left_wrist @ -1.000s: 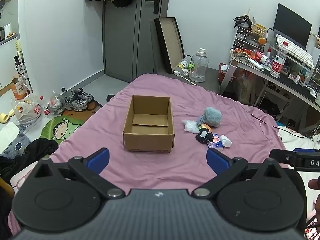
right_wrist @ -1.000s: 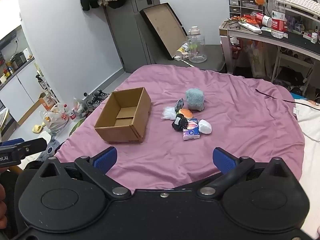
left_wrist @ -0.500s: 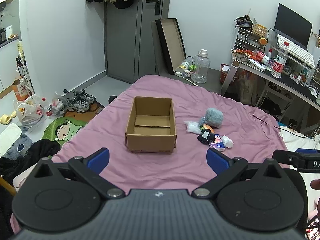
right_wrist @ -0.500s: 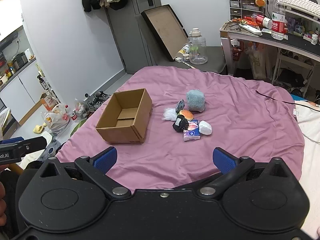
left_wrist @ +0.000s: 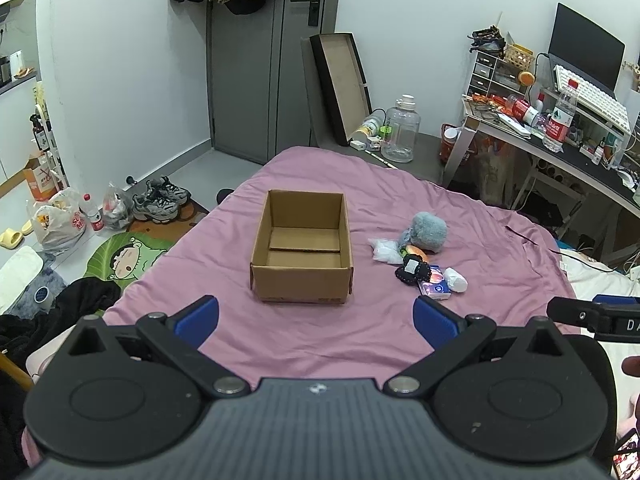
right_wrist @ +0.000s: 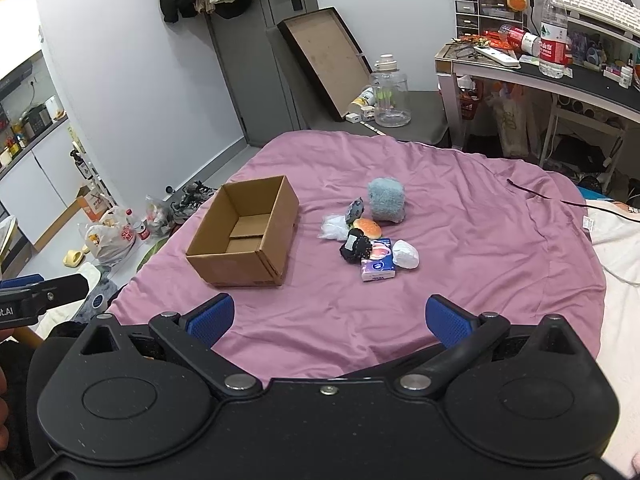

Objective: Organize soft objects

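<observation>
Here we hold both grippers, left (left_wrist: 316, 318) and right (right_wrist: 328, 318), low in the frame with jaws released and nothing between them. The box (right_wrist: 244, 232) sits empty at centre-left on the bed (right_wrist: 460, 208); the soft things lie bunched just to its right. The blue plush (right_wrist: 386, 200) looks light and squashy, so we would pinch it across its middle. The burger toy (right_wrist: 367, 227), black toy (right_wrist: 354, 245), white pouch (right_wrist: 405, 254) and tissue pack (right_wrist: 377, 265) touch one another, so each likely needs a shallow pinch from above.
</observation>
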